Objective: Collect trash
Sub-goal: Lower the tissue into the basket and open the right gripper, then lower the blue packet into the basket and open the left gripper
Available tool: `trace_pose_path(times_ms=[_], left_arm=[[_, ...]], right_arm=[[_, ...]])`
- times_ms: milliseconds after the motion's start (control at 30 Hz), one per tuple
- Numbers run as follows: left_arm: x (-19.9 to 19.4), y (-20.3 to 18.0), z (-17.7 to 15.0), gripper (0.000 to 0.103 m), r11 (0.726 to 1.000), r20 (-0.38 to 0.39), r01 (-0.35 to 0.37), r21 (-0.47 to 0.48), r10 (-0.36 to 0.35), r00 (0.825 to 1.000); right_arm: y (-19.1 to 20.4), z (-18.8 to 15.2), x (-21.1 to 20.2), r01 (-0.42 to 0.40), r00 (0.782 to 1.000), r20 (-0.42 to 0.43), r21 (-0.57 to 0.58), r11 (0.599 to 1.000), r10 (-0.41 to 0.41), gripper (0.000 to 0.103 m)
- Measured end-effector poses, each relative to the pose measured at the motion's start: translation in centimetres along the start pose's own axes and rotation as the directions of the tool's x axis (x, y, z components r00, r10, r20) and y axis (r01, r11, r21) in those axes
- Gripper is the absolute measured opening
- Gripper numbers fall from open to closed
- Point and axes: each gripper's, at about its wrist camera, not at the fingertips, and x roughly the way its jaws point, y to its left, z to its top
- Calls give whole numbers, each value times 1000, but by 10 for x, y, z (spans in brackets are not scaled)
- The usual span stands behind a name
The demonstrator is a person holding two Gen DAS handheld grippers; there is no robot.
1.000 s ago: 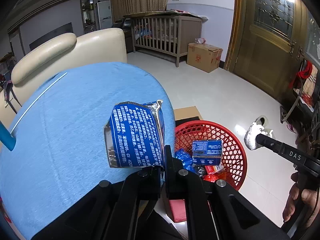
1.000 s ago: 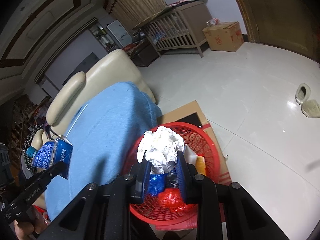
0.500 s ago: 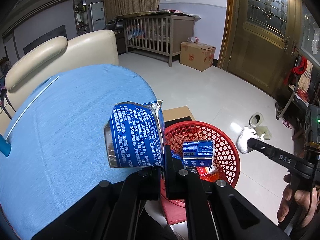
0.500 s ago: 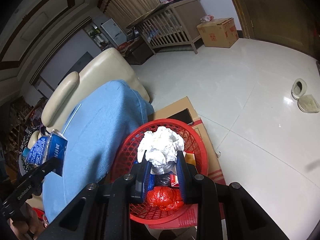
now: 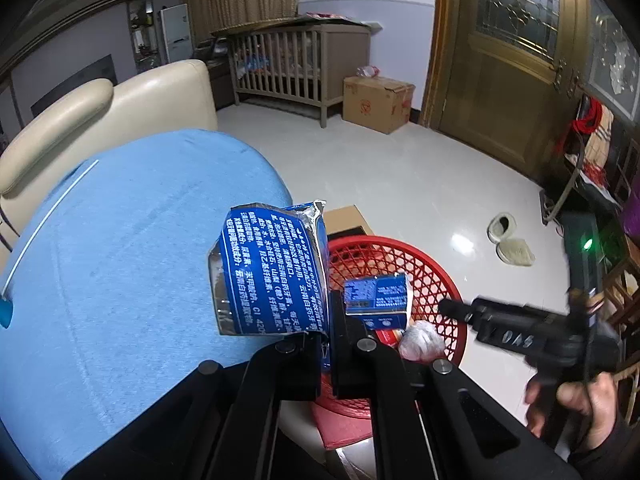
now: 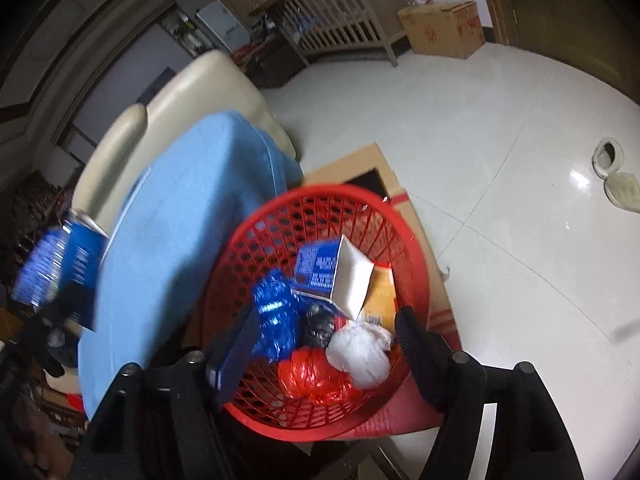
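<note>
Above the round red plastic mesh basket (image 6: 320, 216), the right gripper (image 6: 324, 344) stands with its two black fingers spread wide and nothing between them. Directly under the gap, inside the basket, lies a crumpled white tissue ball (image 6: 360, 354). Touching that ball in the basket is a crinkled red plastic bag (image 6: 310, 376), and beside them sit a crumpled blue foil wrapper (image 6: 276, 320), a small dark wad (image 6: 320, 324), and a blue-and-white printed carton (image 6: 334, 274) tilted against a yellow packet (image 6: 380, 296). The basket rests on flattened brown cardboard (image 6: 356, 164) on the pale tiled floor (image 6: 500, 128).

The left gripper (image 5: 326, 344) is clenched on the lower edge of a blue foil pouch with white print (image 5: 272, 268), holding it upright in the air just beside the basket's rim (image 5: 400, 244), over the edge of the light blue cloth cover (image 5: 120, 260) that drapes a cream leather sofa (image 5: 120, 100). Beyond the basket, well apart, a pair of pale slippers (image 5: 510, 236) lies on the floor, and farther still a brown cardboard box (image 5: 378, 104) stands next to a wooden crib (image 5: 300, 64).
</note>
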Motion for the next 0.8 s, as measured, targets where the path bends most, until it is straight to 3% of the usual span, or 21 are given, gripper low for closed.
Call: trace_pose_path(times_ms=[467,800], left_arm=[[46,-31,-12,3,996,-126,68,55,-61,990],[66,-48,-16,3,993,-166,61,102,-44,985]], right_arm=[[1,10,-37,-28,995,101,33,999,25,74],[2,17,-54,-51,988,151,41,998,44,74]])
